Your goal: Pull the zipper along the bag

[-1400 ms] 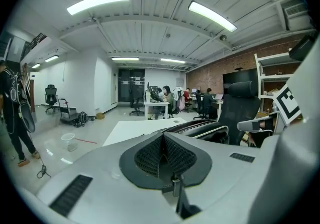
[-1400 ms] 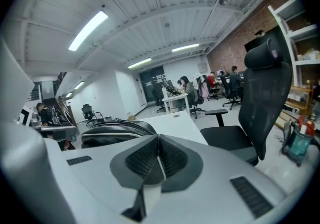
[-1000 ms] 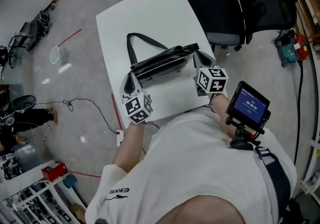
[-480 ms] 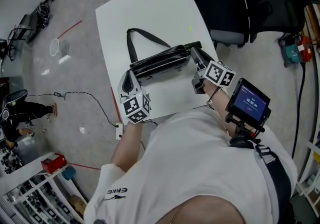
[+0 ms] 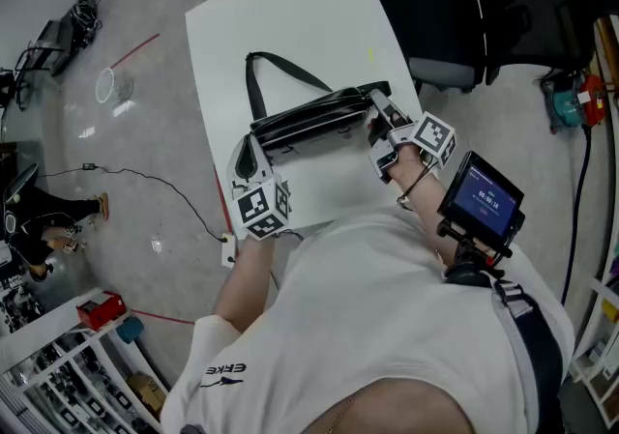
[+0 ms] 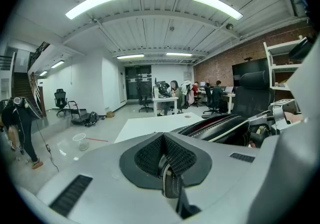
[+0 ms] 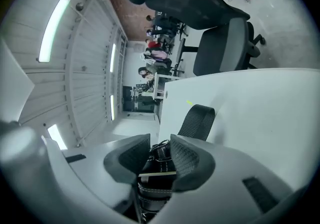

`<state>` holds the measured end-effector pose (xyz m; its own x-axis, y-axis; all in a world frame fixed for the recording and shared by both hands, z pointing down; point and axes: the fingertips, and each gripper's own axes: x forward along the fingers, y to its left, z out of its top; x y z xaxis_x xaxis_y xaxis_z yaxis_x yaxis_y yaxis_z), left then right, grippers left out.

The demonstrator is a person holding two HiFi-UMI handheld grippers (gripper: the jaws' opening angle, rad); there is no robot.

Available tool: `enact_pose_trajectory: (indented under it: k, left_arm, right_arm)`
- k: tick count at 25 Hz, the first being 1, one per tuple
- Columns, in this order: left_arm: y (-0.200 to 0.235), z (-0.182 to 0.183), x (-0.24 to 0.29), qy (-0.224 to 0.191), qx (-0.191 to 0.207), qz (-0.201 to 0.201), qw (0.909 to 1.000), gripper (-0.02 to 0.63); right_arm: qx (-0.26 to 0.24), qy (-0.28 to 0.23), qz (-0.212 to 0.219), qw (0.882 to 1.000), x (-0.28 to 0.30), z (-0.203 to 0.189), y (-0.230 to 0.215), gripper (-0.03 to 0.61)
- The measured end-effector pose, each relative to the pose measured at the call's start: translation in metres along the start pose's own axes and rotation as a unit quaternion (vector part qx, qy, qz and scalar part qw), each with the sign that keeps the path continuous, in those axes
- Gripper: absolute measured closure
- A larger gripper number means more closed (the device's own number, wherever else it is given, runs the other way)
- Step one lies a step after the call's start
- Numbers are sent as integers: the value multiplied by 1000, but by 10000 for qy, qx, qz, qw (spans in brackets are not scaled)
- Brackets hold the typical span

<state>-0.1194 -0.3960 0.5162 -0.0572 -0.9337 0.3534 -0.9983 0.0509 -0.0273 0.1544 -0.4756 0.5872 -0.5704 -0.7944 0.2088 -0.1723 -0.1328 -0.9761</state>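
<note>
While the black bag [image 5: 309, 123] lies lengthwise across the near half of the white table [image 5: 280, 16], with its carry strap [image 5: 280, 70] looped out on the far side, a gripper sits at each end. Left gripper [image 6: 167, 170]: jaws pressed together on a stitched black tab at the bag's left end, placed to serve as the anchor. Right gripper [image 7: 159, 160]: jaws closed in on stitched leather at the bag's right end, just beside a webbing loop [image 7: 198, 120]; I cannot tell whether the zipper pull itself is in the pinch. The zipper [image 6: 215, 124] runs along the bag's top, and the left gripper view shows teeth and red lining, so it looks at least partly open. Handling judgement: the bag is probably soft, light and somewhat slick, so it will buckle or slide on the smooth table unless kept taut from the opposite end. Best holds are the small pull for the moving gripper and the end tab for the bracing one. Risks: the pull slips from the pads, or fabric bunches ahead of the slider.
</note>
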Motion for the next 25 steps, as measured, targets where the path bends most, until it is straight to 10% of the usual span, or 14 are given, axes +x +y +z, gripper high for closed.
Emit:
enact_pose_trajectory:
  k: [10,25]
  left_arm:
    - [1,1,-1,13,31,2,10000,609]
    - [1,-1,-5,-27,74,36,10000,609]
  right_arm:
    - [1154,-194,-65,9931,-2,4,-26,469]
    - [997,135,115,9949,4,-1,-8,471]
